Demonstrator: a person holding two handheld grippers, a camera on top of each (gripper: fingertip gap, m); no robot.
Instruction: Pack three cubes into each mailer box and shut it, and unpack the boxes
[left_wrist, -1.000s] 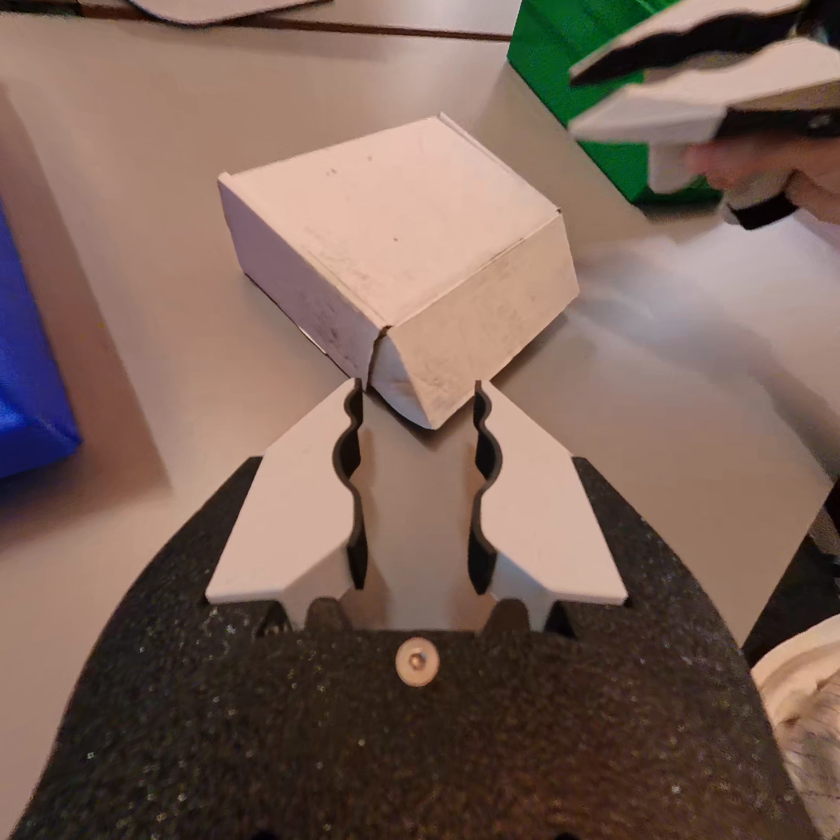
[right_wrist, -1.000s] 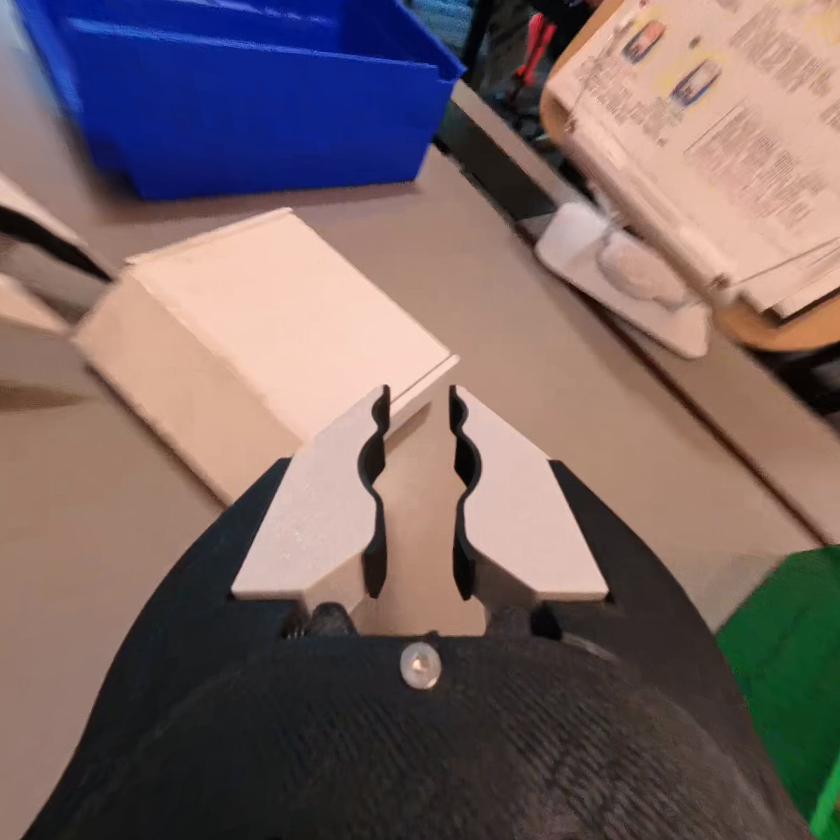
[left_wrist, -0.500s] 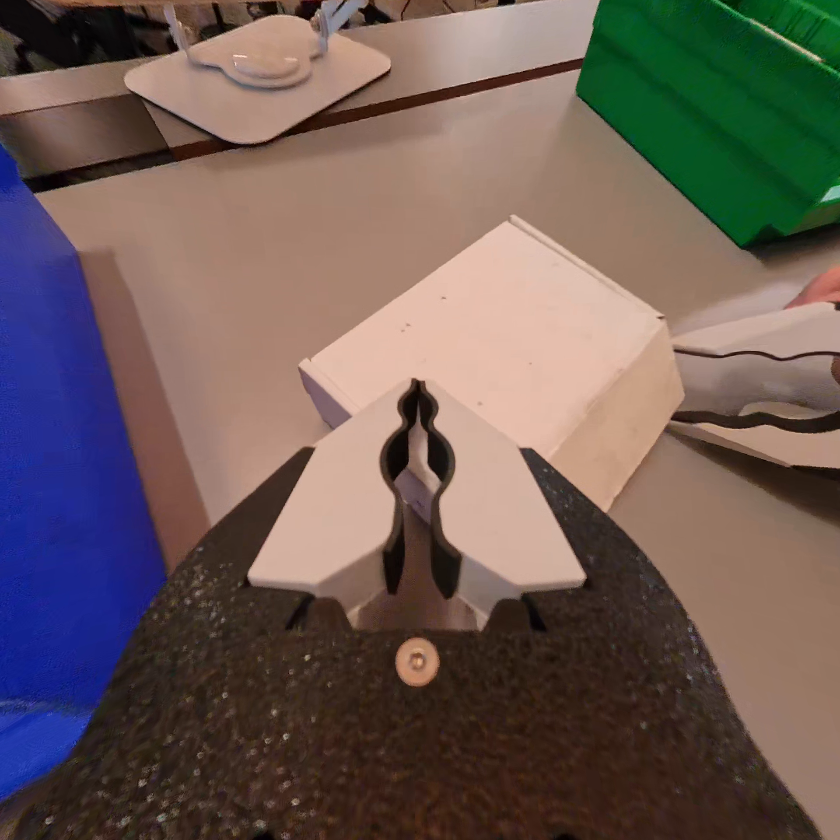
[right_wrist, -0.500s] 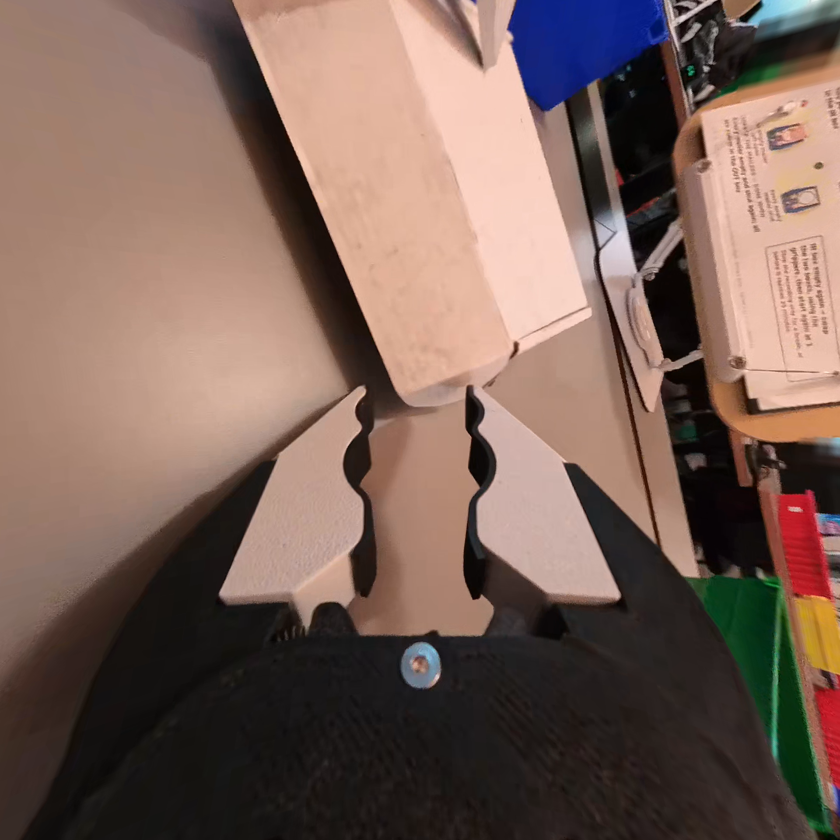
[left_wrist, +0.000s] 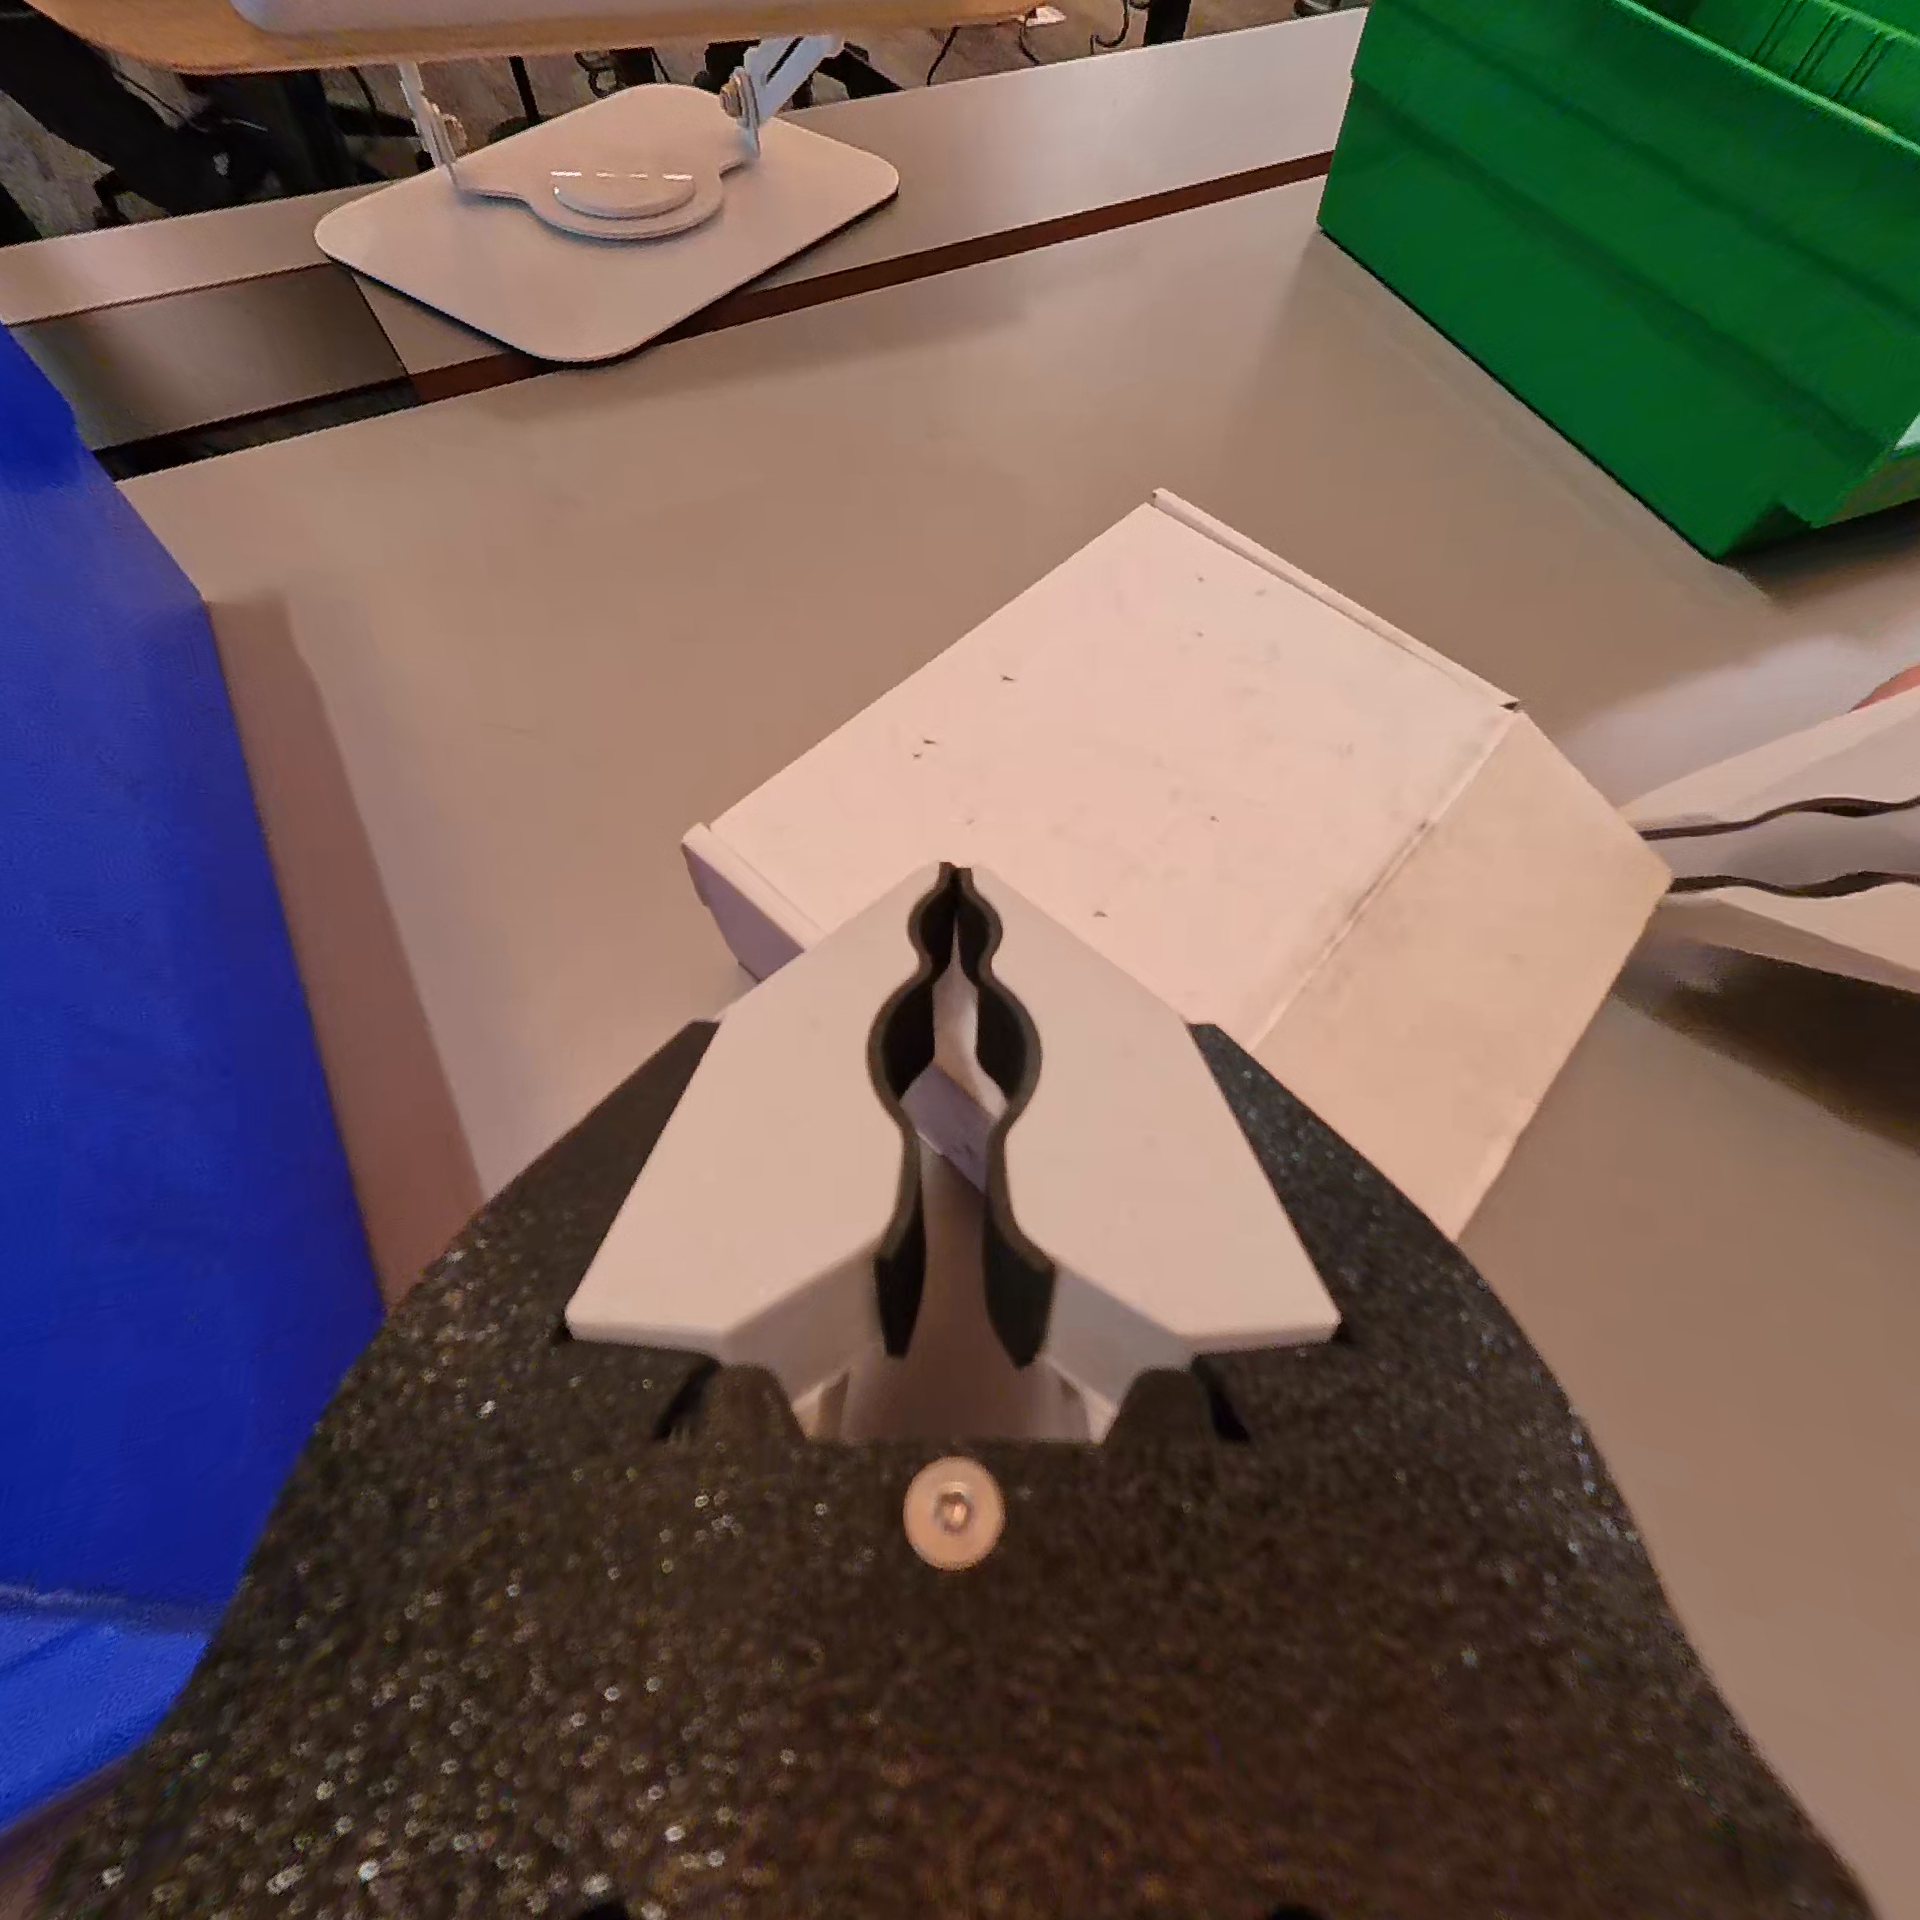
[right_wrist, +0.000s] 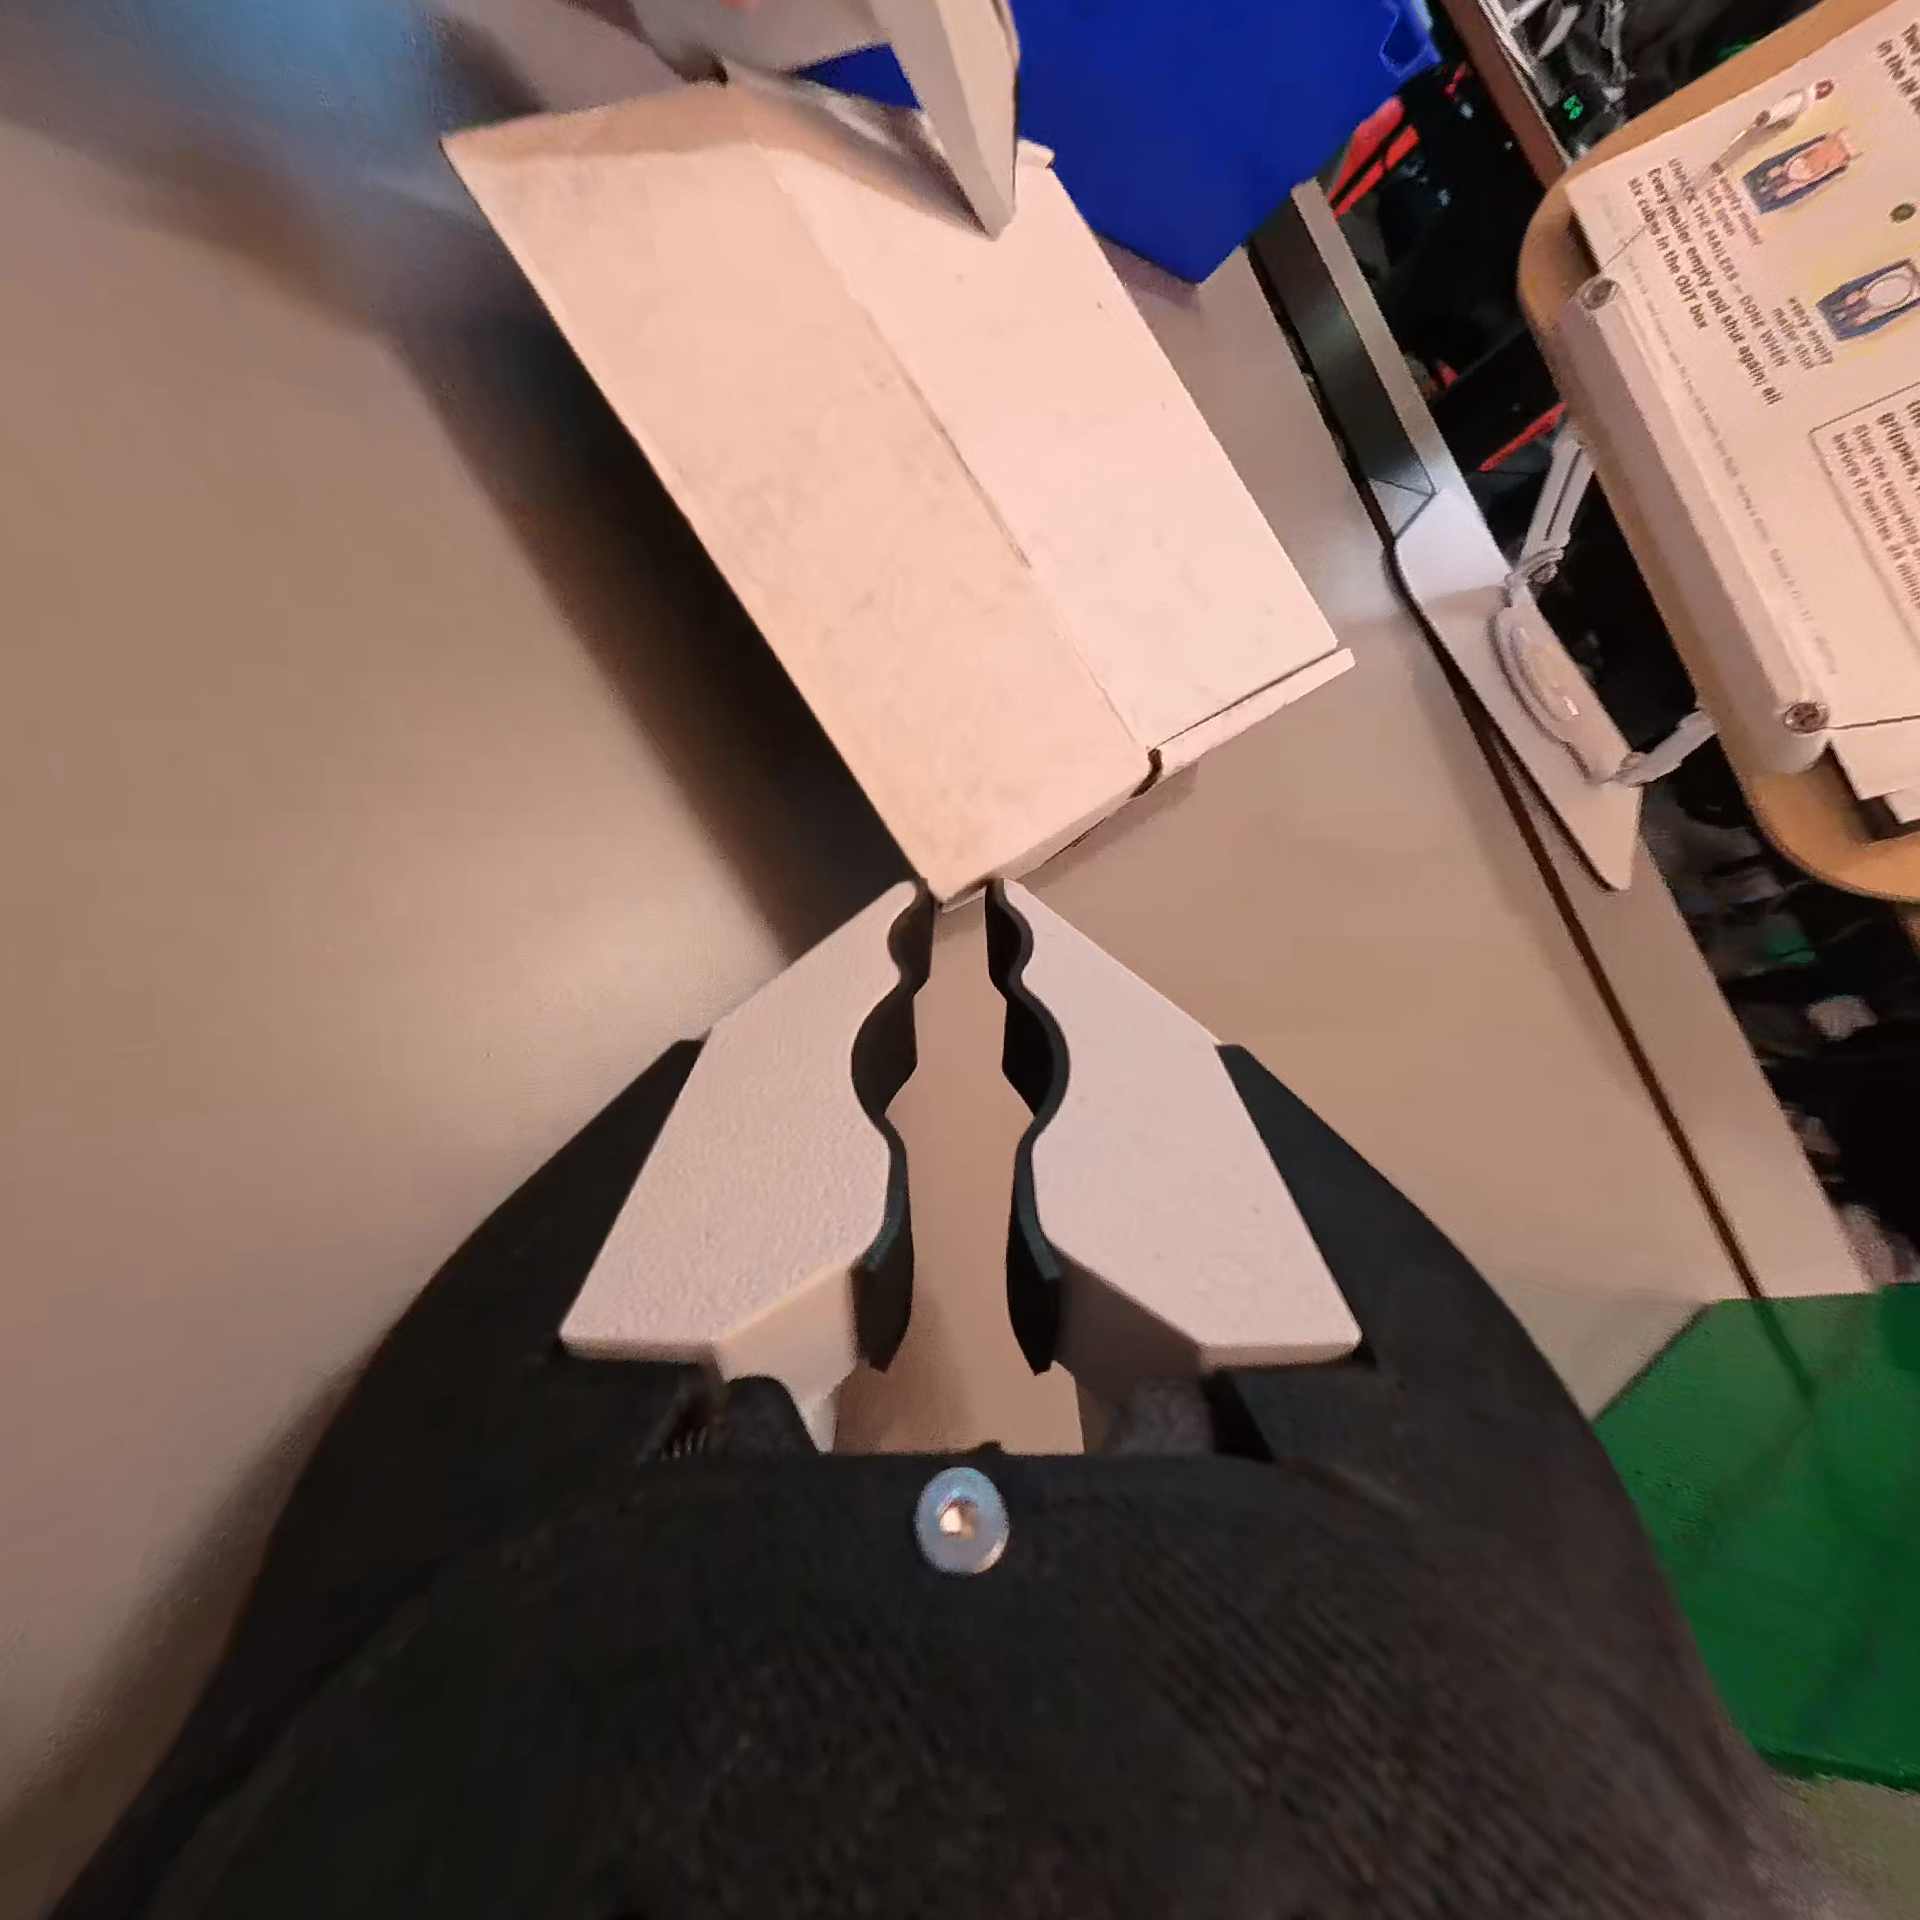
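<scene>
Cardboard, white and scuffed, forms the closed mailer box (left_wrist: 1164, 790) lying on the beige table (left_wrist: 623, 561). Left claw (left_wrist: 954, 883) is pressed together over its near edge; right claw (right_wrist: 956, 896), slightly spread, meets its corner beside the green plastic bin (left_wrist: 1621, 229).

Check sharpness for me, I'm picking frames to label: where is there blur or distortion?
Left wrist view: box sharp, blue bin soft, wide-angle bending at edges. Right wrist view: motion blur on table at left and on the frame's lower edge; box fairly sharp.
</scene>
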